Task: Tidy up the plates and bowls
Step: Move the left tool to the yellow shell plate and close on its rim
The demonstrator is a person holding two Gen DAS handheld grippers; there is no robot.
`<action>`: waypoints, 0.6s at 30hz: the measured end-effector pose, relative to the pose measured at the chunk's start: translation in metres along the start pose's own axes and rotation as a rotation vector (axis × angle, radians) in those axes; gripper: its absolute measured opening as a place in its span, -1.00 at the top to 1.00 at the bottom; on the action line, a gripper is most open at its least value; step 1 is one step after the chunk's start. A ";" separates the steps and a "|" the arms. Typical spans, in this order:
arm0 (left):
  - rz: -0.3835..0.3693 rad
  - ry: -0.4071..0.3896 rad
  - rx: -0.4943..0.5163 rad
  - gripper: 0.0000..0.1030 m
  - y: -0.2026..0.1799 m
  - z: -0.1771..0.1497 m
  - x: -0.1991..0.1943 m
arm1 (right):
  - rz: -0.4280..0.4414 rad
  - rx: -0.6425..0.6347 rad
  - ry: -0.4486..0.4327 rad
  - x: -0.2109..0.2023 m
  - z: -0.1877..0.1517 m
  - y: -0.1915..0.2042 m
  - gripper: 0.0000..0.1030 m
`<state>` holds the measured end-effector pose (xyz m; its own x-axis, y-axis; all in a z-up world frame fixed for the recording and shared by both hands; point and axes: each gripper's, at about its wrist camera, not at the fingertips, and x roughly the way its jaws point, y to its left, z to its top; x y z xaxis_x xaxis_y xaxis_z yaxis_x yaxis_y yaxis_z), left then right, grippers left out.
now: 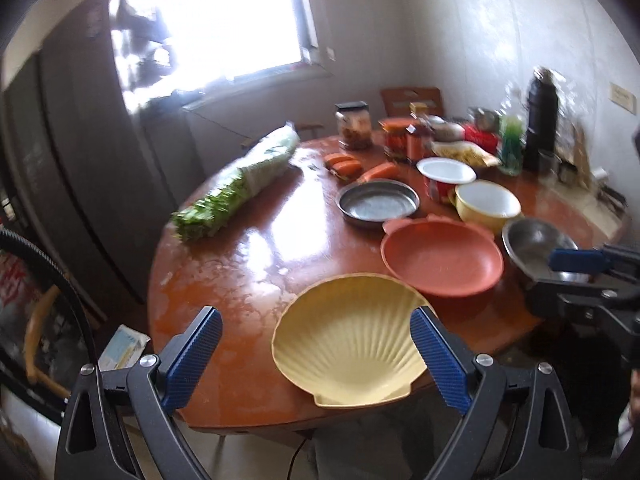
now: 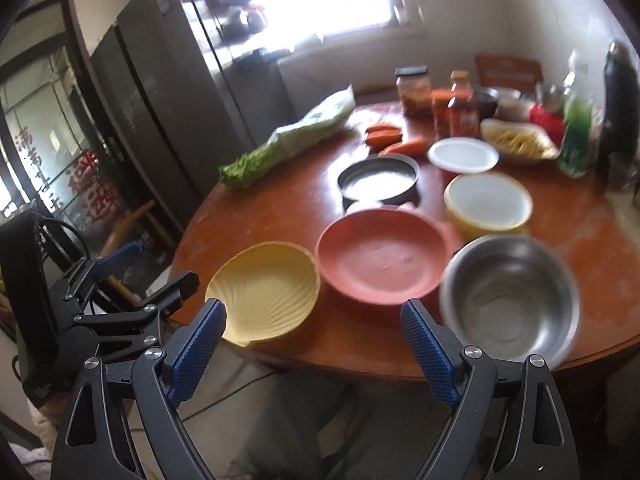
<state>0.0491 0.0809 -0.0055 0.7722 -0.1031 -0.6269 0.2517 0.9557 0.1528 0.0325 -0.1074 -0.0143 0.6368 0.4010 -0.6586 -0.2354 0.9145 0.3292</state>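
Observation:
A yellow shell-shaped plate (image 1: 352,340) (image 2: 266,292) sits at the round table's near edge. Beside it are an orange-red plate (image 1: 442,258) (image 2: 380,256), a steel bowl (image 1: 536,248) (image 2: 510,296), a yellow bowl (image 1: 488,202) (image 2: 488,204), a shallow steel dish (image 1: 378,202) (image 2: 378,178) and a white-lined red bowl (image 1: 446,174) (image 2: 464,154). My left gripper (image 1: 316,360) is open, its fingers either side of the shell plate. My right gripper (image 2: 314,348) is open and empty before the table edge; it shows in the left wrist view (image 1: 588,268) by the steel bowl.
A bagged bundle of greens (image 1: 240,184) (image 2: 288,140) lies on the left of the brown table (image 1: 240,280). Carrots (image 1: 344,164), jars, bottles and a dark flask (image 1: 540,120) crowd the back. A dark fridge (image 2: 160,100) stands left; chairs beside the table.

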 end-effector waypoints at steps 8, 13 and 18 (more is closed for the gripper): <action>-0.205 0.092 0.039 -0.86 0.023 -0.009 0.045 | -0.016 0.029 0.127 0.050 -0.006 0.012 -0.44; -0.285 0.105 0.058 -0.86 0.032 -0.013 0.061 | 0.021 0.071 0.197 0.077 -0.012 0.017 -0.33; -0.341 0.156 0.055 -0.85 0.038 -0.010 0.079 | -0.023 0.068 0.220 0.095 -0.010 0.018 -0.19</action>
<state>0.1138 0.1116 -0.0564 0.5419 -0.3652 -0.7570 0.5127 0.8573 -0.0467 0.0808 -0.0523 -0.0776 0.4641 0.3887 -0.7959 -0.1675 0.9209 0.3521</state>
